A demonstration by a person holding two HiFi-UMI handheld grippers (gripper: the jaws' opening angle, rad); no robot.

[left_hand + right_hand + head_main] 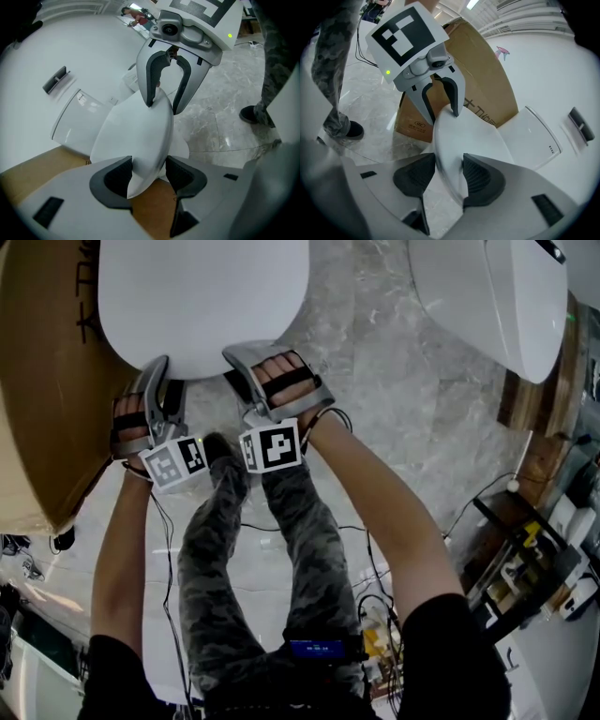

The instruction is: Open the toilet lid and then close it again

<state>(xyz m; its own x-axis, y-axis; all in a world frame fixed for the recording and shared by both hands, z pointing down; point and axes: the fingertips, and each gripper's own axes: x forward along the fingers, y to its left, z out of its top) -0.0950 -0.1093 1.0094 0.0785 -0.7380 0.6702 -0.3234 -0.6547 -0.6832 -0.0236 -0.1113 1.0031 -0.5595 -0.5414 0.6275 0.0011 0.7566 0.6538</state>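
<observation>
The white toilet lid [206,296] lies low and near flat at the top of the head view. Both grippers are at its front rim. My left gripper [161,381] has the lid's edge [136,136] between its jaws [147,176]; the jaws stand loosened, with a sliver of gap at the right pad. My right gripper [255,354] is shut on the rim beside it, and both dark pads [480,180] press the lid [464,136]. Each gripper shows in the other's view, straddling the same rim.
A brown cardboard box [47,381] stands close on the left of the toilet. A second white toilet [497,296] is at the upper right. The person's legs [281,540] and cables [375,568] are on the marble floor [403,427]. Shelving [534,559] fills the right.
</observation>
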